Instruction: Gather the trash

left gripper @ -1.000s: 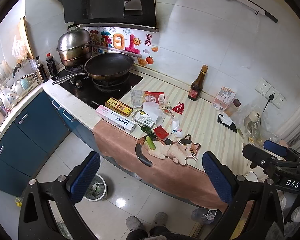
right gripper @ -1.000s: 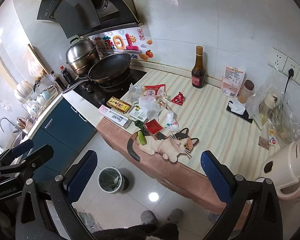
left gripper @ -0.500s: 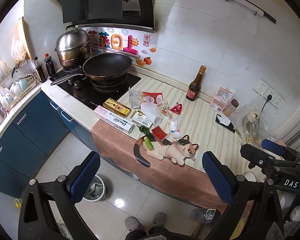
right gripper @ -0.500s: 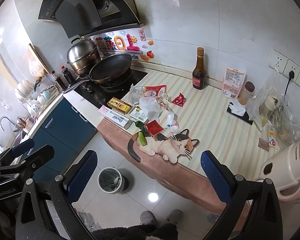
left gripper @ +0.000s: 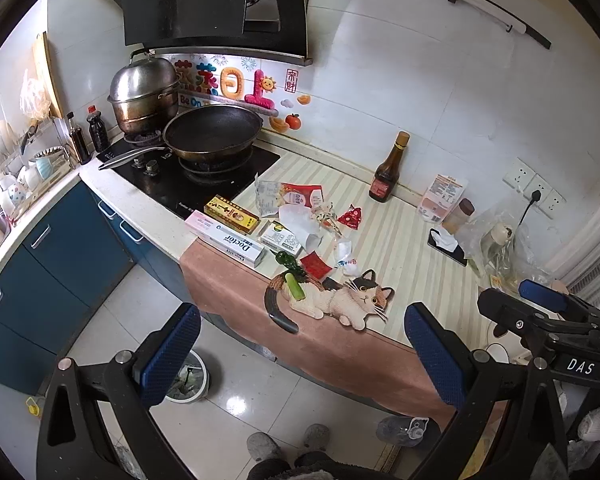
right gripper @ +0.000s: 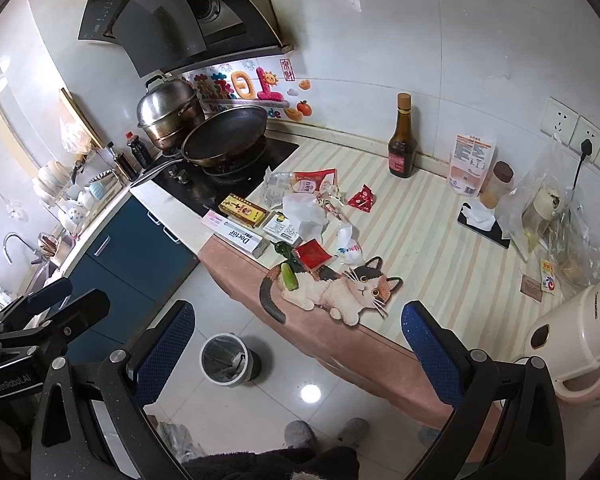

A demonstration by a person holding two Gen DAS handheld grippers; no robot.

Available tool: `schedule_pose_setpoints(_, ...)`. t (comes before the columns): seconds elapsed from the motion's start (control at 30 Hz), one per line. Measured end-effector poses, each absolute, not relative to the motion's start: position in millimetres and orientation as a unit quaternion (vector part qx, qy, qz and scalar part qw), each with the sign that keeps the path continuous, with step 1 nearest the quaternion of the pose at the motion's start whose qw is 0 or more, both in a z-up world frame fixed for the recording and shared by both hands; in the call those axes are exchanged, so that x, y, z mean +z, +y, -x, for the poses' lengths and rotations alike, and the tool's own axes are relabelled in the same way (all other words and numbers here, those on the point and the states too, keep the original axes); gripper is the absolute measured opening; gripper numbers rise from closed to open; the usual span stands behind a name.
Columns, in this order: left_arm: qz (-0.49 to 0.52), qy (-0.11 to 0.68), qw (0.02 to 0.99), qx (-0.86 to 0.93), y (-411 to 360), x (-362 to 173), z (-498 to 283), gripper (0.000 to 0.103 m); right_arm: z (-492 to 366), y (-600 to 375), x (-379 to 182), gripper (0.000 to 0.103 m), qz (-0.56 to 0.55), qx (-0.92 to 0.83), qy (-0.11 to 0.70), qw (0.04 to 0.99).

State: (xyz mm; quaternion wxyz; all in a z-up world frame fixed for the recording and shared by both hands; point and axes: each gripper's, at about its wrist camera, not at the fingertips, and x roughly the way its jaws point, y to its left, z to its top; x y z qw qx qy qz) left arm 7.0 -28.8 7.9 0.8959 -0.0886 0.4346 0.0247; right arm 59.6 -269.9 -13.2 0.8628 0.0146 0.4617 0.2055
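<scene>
Both tools wide open above the floor, holding nothing

Left tool [left gripper: 300, 354] and right tool [right gripper: 298, 350] face the desk [right gripper: 432, 248]; wrappers [right gripper: 306, 216] lie scattered there, trash bin [right gripper: 225, 358] below.

Left gripper [left gripper: 300, 354] and right gripper [right gripper: 298, 350] both hang spread wide, side by side, holding nothing.

Both views are bright and evenly lit, with soft shadows under the clutter on the tabletop [right gripper: 440, 216] and a small round glare spot on the glossy floor [right gripper: 310, 393] near the bin [right gripper: 224, 358]. Strong fisheye bending curves the wall tiles [left gripper: 440, 92] and cabinets toward a black ring at the edges. Focus is sharp mid-scene, with the near tool arms slightly soft.
</scene>
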Motion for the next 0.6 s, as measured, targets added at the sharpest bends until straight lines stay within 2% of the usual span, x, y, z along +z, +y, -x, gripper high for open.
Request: schedule_pose_setpoints(0.6,0.093,0.434,0.896,0.019,-23.4,12.1,-4.6,0.103,-48.4,-255.4,-8.9,0.103,-0.015,0.206,0.462,0.862)
